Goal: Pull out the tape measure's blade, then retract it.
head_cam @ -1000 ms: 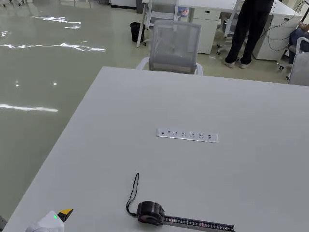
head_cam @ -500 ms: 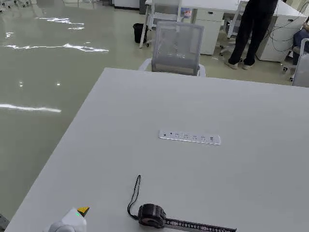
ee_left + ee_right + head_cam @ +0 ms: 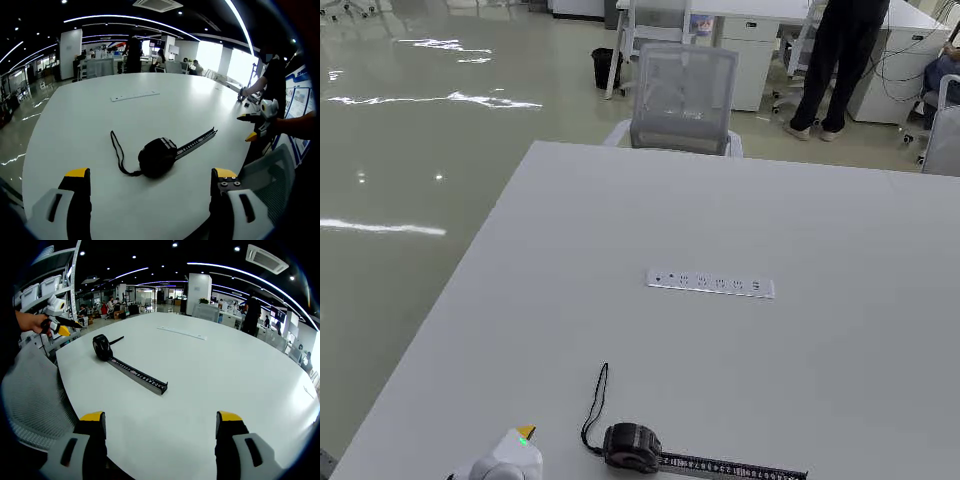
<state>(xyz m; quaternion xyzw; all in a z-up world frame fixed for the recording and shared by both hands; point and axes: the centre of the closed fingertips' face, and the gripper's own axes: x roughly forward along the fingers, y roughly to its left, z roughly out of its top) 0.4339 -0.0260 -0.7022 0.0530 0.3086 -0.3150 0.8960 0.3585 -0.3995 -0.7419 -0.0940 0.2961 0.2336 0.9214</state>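
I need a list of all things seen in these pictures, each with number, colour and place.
table: 1, white, in front of the person
tape measure: 1, black, near edge of the table, blade partly out
strap: 1, black, on the table, joined to the tape measure
power strip: 1, white, middle of the table
chair: 1, grey, far side of the table
bin: 1, black, on the floor beyond the chair
standing person: 1, dark clothes, beyond the chair
left gripper: 1, white with yellow tips, open, facing the tape measure
right gripper: 1, white with yellow tips, open, facing the blade's end
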